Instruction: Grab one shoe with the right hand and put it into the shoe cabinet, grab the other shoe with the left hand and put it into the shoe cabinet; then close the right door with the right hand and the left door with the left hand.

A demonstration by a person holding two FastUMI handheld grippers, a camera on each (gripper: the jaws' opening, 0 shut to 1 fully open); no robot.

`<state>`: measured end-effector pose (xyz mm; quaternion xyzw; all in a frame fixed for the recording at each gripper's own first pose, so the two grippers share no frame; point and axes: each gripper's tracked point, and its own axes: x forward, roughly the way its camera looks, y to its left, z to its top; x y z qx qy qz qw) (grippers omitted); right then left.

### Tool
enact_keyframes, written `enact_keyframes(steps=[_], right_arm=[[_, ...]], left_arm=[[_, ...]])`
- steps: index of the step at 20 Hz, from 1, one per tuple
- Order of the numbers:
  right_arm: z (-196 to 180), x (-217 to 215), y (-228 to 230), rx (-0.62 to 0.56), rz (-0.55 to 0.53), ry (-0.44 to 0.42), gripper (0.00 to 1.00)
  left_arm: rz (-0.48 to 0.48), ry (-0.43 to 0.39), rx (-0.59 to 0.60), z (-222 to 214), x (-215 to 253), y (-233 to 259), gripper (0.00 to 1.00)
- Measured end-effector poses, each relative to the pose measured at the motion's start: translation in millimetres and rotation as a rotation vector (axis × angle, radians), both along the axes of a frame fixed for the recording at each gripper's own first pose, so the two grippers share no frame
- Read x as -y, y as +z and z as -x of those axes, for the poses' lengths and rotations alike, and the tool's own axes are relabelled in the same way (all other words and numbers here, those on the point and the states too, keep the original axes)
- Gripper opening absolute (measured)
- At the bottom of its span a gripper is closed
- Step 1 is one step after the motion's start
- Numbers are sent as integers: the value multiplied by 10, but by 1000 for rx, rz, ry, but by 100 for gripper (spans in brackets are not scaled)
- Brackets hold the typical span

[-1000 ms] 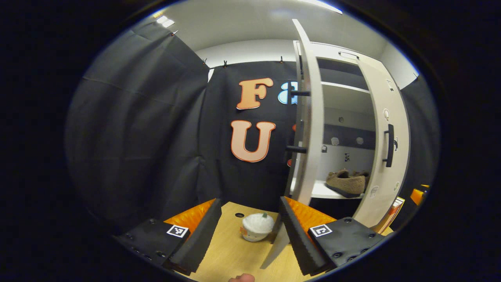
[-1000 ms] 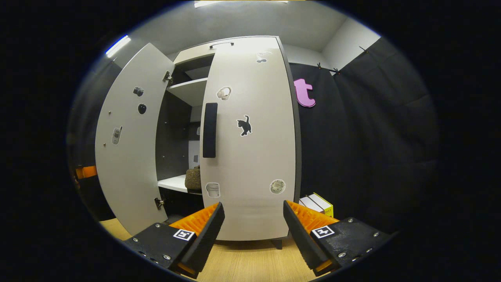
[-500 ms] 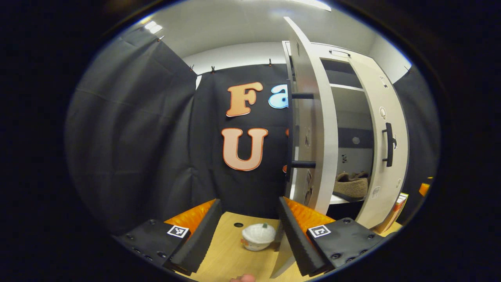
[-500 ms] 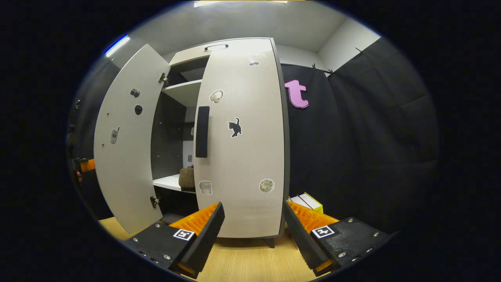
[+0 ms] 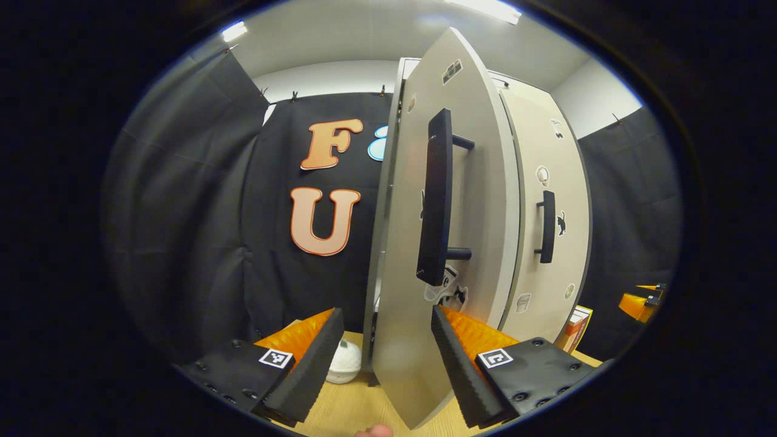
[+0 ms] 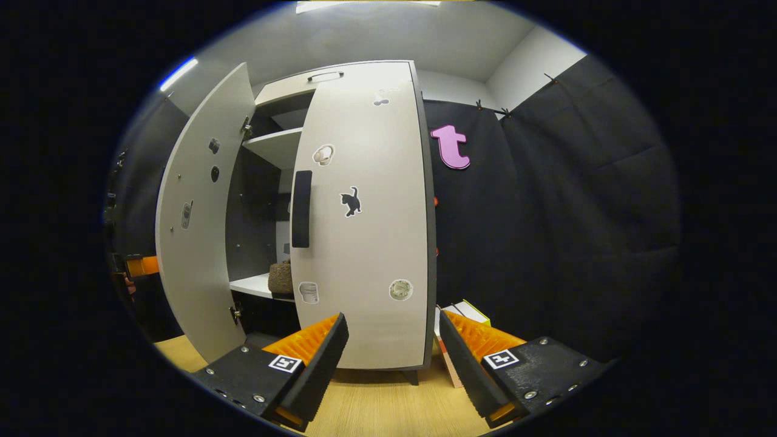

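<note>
tongs first: left tongs (image 5: 383,358) stand open with nothing between the pads, and the lower edge of the left door (image 5: 419,340) sits in the gap; i cannot tell whether either pad touches it. right tongs (image 6: 393,358) are open too, empty, hanging in front of the right door (image 6: 364,243) and apart from it.

left door: swung partway in, its long black handle (image 5: 437,200) facing the left gripper view, near the camera. from the right gripper view this door (image 6: 194,230) is plainly ajar, with a dark gap between it and the right door.

right door: looks shut or nearly so against the shoe cabinet (image 6: 285,97); cannot tell whether it is seated flush.

shoes: one brown fuzzy shoe (image 6: 280,278) shows through the gap, resting on the white lower shelf (image 6: 252,285) inside the cabinet. the second shoe is hidden behind the doors; cannot confirm it.

bench (image 6: 376,406) carries a small white round object (image 5: 345,367) near the left door's foot, and boxes (image 6: 458,312) stand just right of the cabinet.

progress, as a judgement: shoe placing looks finished, right door done or almost, left door in mid-close. what is left is pushing the left door home.
</note>
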<state>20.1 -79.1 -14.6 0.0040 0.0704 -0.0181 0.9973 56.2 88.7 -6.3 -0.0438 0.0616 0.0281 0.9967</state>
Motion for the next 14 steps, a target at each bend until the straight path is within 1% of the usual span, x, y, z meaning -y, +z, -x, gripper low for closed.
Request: enact_keyframes(steps=[1,2,4,7,12,13,14], right_arm=[[6,37,4,-2,-1,-9,93],[8,67,8,-2,-1,-18,93],[17,120,34,4,-4,-33,93],[33,148,49,6,2,-46,93],[83,245,56,0,14,-76,93],[93,276,57,0,16,-84,98],[108,301,71,1,17,-92,98]], left_arm=[[0,-8,-3,-54,56,-12,95],[5,-13,-4,-98,115,-37,99],[14,-43,-3,-194,243,-54,92],[29,-95,-6,-338,466,-97,92],[29,-140,-3,-568,787,-226,93],[30,-148,-3,-620,840,-250,93],[31,-156,-4,-672,903,-274,93]])
